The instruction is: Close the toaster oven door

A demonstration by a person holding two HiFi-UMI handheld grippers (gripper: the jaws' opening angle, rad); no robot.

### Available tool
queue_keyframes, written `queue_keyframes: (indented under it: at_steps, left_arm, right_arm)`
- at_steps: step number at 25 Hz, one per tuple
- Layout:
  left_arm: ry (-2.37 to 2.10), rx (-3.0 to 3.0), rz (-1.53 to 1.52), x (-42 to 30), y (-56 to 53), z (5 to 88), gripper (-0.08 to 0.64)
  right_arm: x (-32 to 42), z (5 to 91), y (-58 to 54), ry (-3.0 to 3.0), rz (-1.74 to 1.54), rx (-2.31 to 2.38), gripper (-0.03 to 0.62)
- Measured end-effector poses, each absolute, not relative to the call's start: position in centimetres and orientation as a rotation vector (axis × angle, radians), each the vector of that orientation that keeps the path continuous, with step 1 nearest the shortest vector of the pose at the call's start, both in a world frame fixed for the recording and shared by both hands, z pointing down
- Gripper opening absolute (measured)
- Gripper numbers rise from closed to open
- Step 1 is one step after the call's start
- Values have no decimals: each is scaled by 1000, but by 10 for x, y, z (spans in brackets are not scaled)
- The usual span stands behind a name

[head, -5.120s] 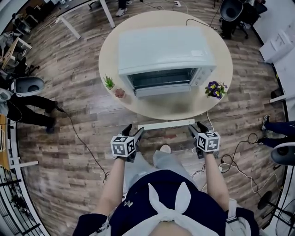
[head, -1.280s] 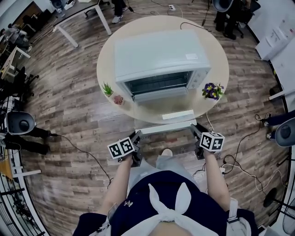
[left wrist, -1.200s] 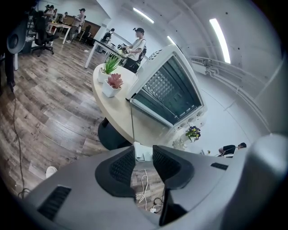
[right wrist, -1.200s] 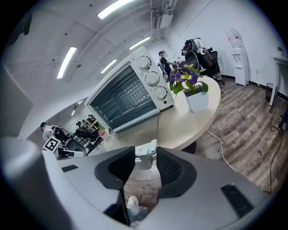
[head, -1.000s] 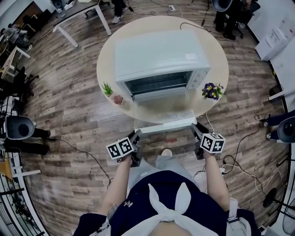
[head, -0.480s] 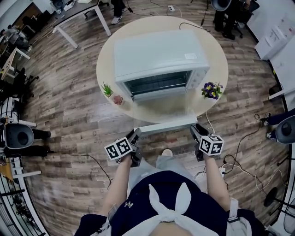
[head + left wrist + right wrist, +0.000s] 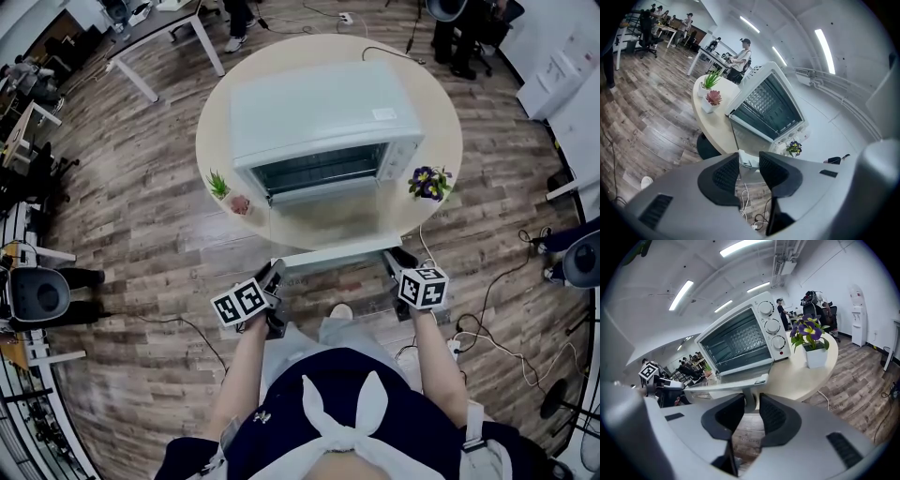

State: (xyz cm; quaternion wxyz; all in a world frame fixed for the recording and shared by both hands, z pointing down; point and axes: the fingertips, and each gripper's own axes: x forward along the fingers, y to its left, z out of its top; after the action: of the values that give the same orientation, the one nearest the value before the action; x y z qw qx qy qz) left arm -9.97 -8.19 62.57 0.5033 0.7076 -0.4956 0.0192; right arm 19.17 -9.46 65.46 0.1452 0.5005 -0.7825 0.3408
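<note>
Left gripper (image 7: 749,164) has its jaws pinched in on the left end of the door handle (image 7: 746,160). In the left gripper view the white end piece fills the narrow gap between the pads. It's the same on the other side: the right gripper (image 7: 751,404) is clamped on the handle's right end, with the little post sitting right between its jaws. So both hands are on it, one per end, and neither is closer than the other.

The handle runs left to right straight across between the two grippers, just off the near edge of the round table (image 7: 442,103). The glass door (image 7: 328,220) is dropped all the way open and lies roughly flat, reaching from the handle back to the toaster oven (image 7: 323,112).

The oven sits dead ahead of both grippers in the middle of the table, mouth open toward the person. From here I'd say the closing move is lifting the handle up and swinging it forward, away from the body, keeping both ends level so the door doesn't twist.

The purple flower pot (image 7: 429,180) and the small plants (image 7: 223,185) sit off to either side, looks like they're out of the door's path.
</note>
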Motion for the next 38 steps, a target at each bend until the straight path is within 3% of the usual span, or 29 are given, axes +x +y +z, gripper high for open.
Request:
queue_keyframes:
  at_steps: [15, 20, 38]
  left_arm:
    - [-1293, 1815, 128, -102, -83, 622, 144]
    - [-1263, 1868, 85, -93, -82, 607, 222]
    - [-1348, 1945, 275, -91, -71, 612, 222]
  right_arm:
    - [189, 653, -98, -2208, 939, 1399, 89]
    - [189, 648, -98, -2214, 946, 1398, 89]
    - [189, 634, -102, -2244, 973, 1411, 89]
